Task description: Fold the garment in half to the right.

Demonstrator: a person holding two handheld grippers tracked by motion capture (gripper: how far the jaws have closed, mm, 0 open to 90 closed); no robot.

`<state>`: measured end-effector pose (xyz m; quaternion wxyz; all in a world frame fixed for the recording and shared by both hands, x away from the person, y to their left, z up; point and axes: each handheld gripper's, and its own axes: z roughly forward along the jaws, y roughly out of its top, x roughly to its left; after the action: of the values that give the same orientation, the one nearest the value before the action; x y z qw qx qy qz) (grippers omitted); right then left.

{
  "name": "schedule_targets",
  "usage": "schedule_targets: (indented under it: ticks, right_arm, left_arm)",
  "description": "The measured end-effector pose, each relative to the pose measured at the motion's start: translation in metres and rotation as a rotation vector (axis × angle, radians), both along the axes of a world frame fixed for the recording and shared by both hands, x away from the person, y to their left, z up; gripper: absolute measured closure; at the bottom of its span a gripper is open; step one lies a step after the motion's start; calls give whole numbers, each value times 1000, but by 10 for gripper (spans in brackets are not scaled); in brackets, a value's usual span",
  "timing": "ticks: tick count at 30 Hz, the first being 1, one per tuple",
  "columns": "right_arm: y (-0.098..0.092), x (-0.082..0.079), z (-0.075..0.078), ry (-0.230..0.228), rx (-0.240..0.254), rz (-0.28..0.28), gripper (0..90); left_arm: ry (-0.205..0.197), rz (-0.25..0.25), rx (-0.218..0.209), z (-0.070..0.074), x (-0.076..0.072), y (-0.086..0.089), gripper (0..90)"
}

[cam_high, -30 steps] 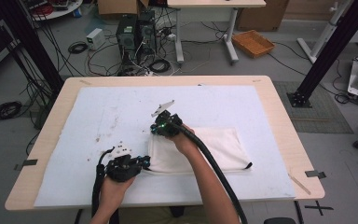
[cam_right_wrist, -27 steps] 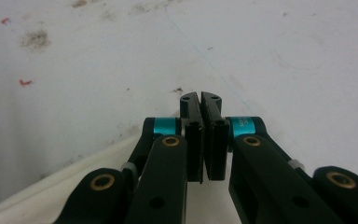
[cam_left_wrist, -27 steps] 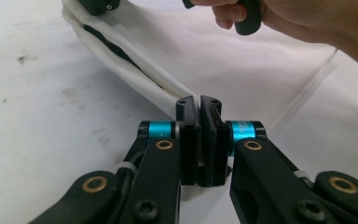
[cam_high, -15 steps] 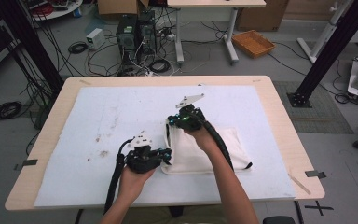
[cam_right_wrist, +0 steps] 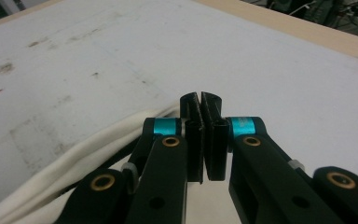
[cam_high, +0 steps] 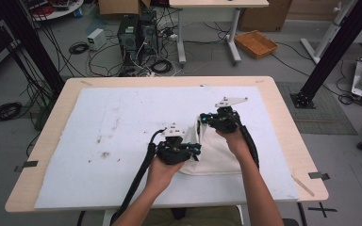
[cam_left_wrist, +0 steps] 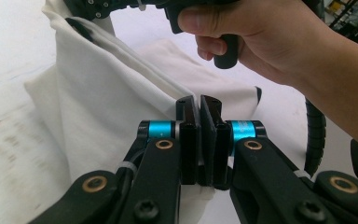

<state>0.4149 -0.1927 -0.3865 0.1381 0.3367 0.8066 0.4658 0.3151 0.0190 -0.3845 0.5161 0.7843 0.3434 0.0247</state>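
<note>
A cream cloth (cam_high: 219,157) lies on the white mat, right of the middle. Its left edge is lifted and stretched between my two grippers. My left gripper (cam_high: 194,151) is shut on the near end of that edge; in the left gripper view the jaws (cam_left_wrist: 199,100) pinch the cloth (cam_left_wrist: 98,98), which runs up toward the other hand (cam_left_wrist: 261,37). My right gripper (cam_high: 203,118) is shut on the far end. In the right gripper view its jaws (cam_right_wrist: 200,99) are pressed together, with cloth (cam_right_wrist: 70,161) hanging at the lower left.
The white mat (cam_high: 122,122) covers most of the wooden table (cam_high: 283,113) and has brown stains (cam_high: 104,154) on its left half. Computer towers (cam_high: 136,33), cables and a wicker basket (cam_high: 256,43) sit on the floor beyond. A black post (cam_high: 330,52) stands at the right.
Both hands have moved to the right and slightly up, carrying the cloth's left edge with them, so the cloth now folds over toward the right.
</note>
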Motion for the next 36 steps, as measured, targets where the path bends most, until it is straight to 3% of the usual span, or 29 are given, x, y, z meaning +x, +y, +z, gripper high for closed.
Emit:
schedule_targets:
  ticks: [7,11,22,27,32,34,36]
  right_arm:
    - [-31,-3,-5,13,-1,-56,886]
    - [-44,-2,-8,13,-8,-82,886]
    - [-68,-3,-16,17,-41,-134,885]
    - [-81,-5,-20,24,-59,-158,885]
    - [-91,-7,-23,25,-55,-171,882]
    - [-94,-8,-25,29,-53,-176,861]
    - [-96,-7,-26,32,-48,-189,746]
  left_arm:
    - [22,-33,21,-5,10,-37,860]
    - [20,-39,56,-4,15,-54,859]
    - [59,-48,96,-12,26,-99,857]
    - [67,-56,115,-16,27,-114,857]
    - [67,-58,103,-20,27,-122,846]
    - [57,-61,80,-20,28,-121,770]
    - [41,-59,65,-18,27,-119,679]
